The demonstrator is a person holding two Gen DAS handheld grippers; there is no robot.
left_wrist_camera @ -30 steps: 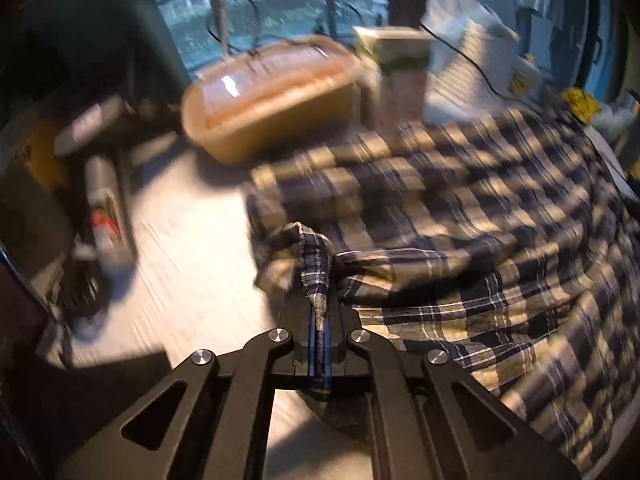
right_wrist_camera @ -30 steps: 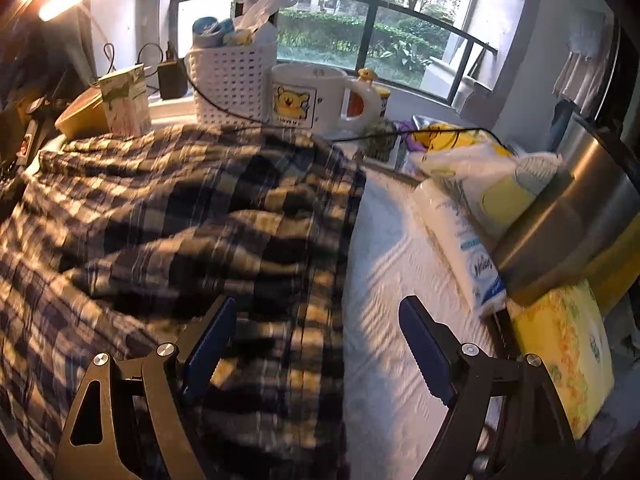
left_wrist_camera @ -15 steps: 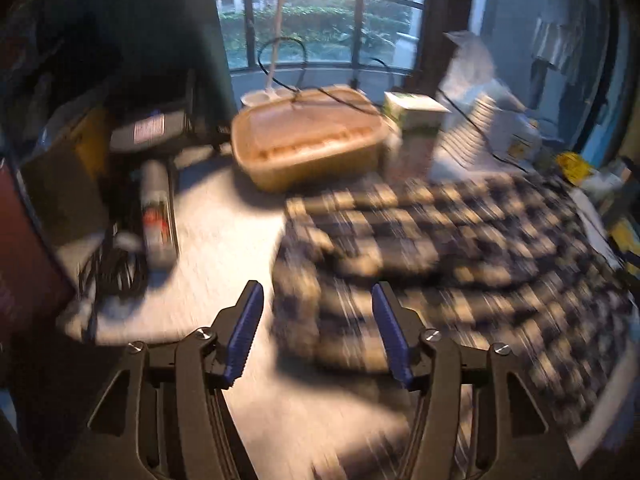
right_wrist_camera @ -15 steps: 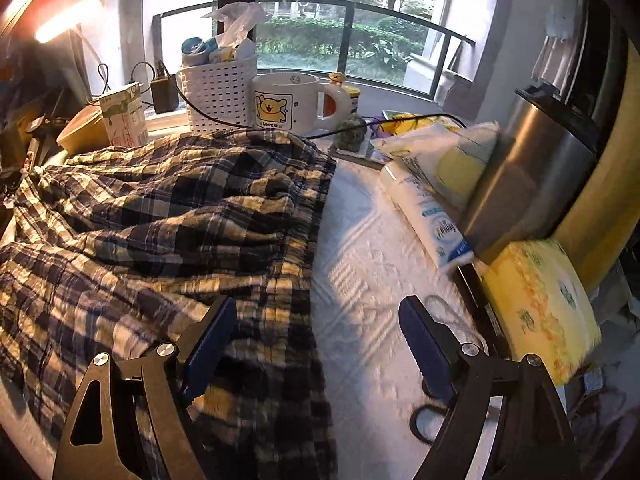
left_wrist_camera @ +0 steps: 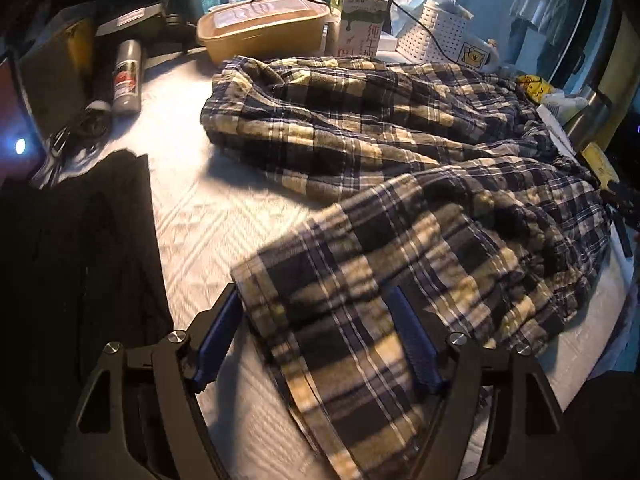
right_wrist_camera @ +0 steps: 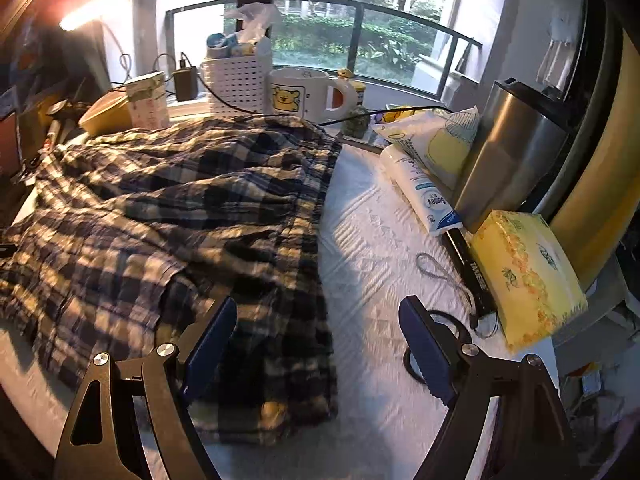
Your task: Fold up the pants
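Note:
The plaid pants (left_wrist_camera: 380, 140) lie spread and rumpled on a white textured table cover (left_wrist_camera: 208, 220). In the left wrist view, my left gripper (left_wrist_camera: 314, 292) hovers over the hem end of the near leg. Its jaws are opening; the cloth lies under and between the fingers, and the blue pads (left_wrist_camera: 218, 340) do not press on it. In the right wrist view, my right gripper (right_wrist_camera: 316, 308) stands open above the waistband edge of the pants (right_wrist_camera: 180, 200), half over cloth and half over the bare cover (right_wrist_camera: 372, 240).
A black garment (left_wrist_camera: 80, 260) lies at the left. A tan container (left_wrist_camera: 264, 28), a milk carton (left_wrist_camera: 362, 24) and a spray can (left_wrist_camera: 128, 76) line the back. A mug (right_wrist_camera: 304, 94), steel kettle (right_wrist_camera: 512, 148), wipes pack (right_wrist_camera: 424, 192), tissue pack (right_wrist_camera: 528, 276) and scissors (right_wrist_camera: 440, 332) crowd the right.
My left gripper let go of the bunched plaid cloth, opened, and moved over to the near leg's hem. My right gripper stayed open and drew back along the waistband.

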